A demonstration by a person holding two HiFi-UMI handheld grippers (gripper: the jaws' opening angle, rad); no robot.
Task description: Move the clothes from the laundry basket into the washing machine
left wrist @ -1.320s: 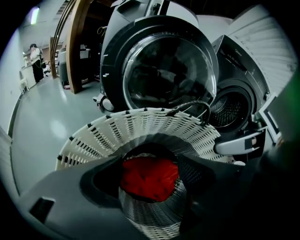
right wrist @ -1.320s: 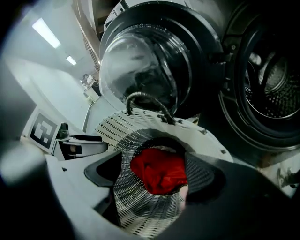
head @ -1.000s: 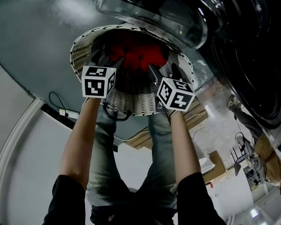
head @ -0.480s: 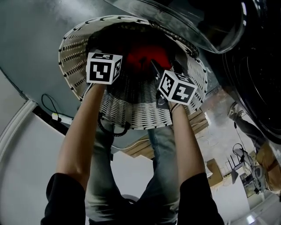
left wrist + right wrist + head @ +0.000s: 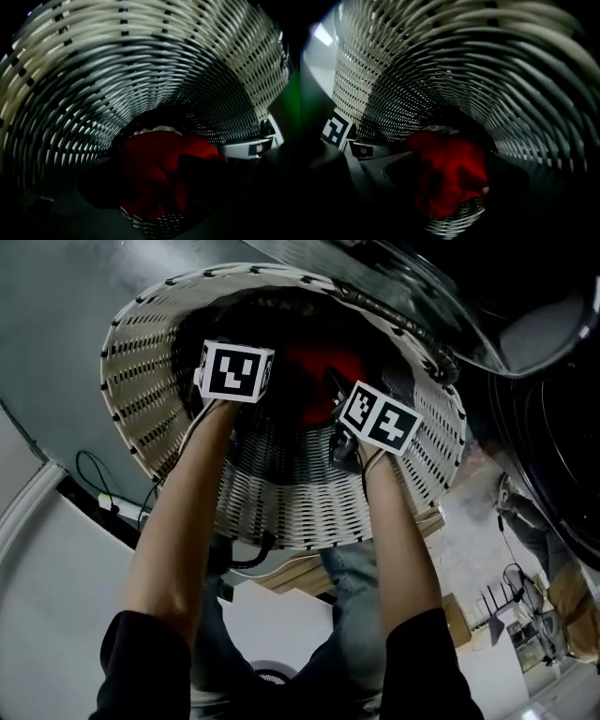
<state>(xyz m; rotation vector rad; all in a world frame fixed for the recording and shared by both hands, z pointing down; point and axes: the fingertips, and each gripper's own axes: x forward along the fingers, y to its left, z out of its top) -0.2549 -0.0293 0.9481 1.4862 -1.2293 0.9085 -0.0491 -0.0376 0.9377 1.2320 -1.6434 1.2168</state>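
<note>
A white woven laundry basket (image 5: 141,381) fills the upper head view, and both of my arms reach down into it. A red garment (image 5: 314,367) lies crumpled at its bottom, with a bit of white cloth (image 5: 159,129) behind it. The left gripper (image 5: 150,183) hangs just over the red garment (image 5: 154,173), its dark jaws apart on either side. The right gripper (image 5: 454,176) is likewise open around the same red garment (image 5: 450,173). Each gripper shows at the edge of the other's view. The washing machine's glass door (image 5: 487,324) hangs over the basket's right rim.
The basket's woven wall (image 5: 487,70) closes round both grippers on all sides. The dark washer drum (image 5: 562,456) lies to the right. A black cable (image 5: 94,479) runs along the floor at left, beside the person's jeans-clad legs (image 5: 352,606).
Both grippers have gone deeper into the basket toward the red garment. The basket now looks larger and nearer in the head view.
</note>
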